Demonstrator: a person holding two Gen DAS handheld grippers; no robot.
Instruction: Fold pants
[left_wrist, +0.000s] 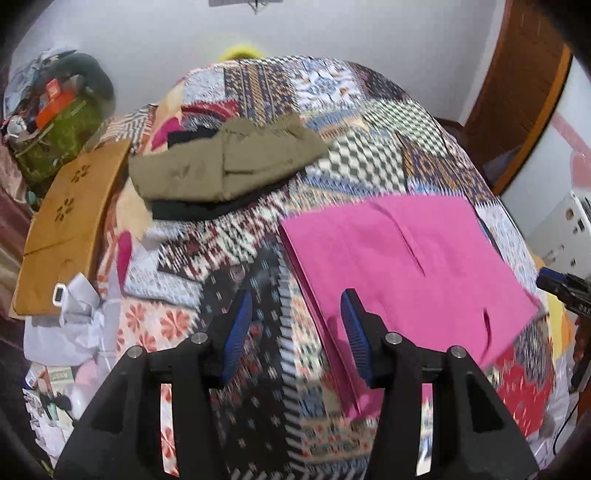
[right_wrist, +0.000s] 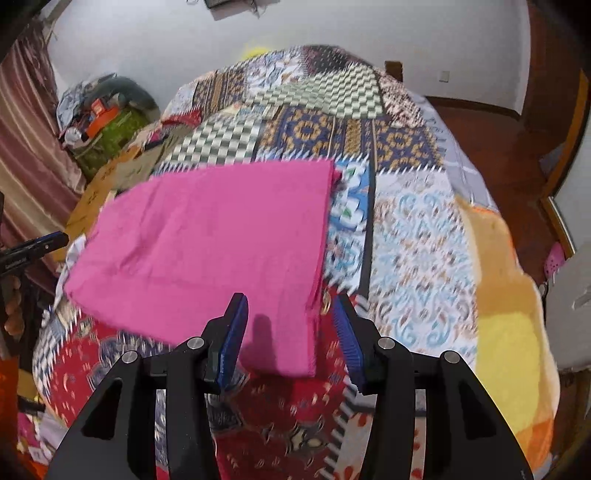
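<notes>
The pink pants (left_wrist: 406, 258) lie folded flat in a rough rectangle on the patchwork bedspread (left_wrist: 258, 243); they also show in the right wrist view (right_wrist: 214, 236). My left gripper (left_wrist: 297, 301) is open and empty, hovering above the bed with its right finger over the pants' left edge. My right gripper (right_wrist: 290, 301) is open and empty, above the pants' near right corner. The right gripper shows at the edge of the left wrist view (left_wrist: 565, 288), the left gripper at the edge of the right wrist view (right_wrist: 33, 247).
A stack of folded olive and black clothes (left_wrist: 225, 166) lies at the bed's far left. A brown folded garment (left_wrist: 70, 225) and white items lie at the left edge. A green bag with clutter (left_wrist: 59, 136) stands beyond. A yellow-orange blanket (right_wrist: 506, 314) covers the bed's right side.
</notes>
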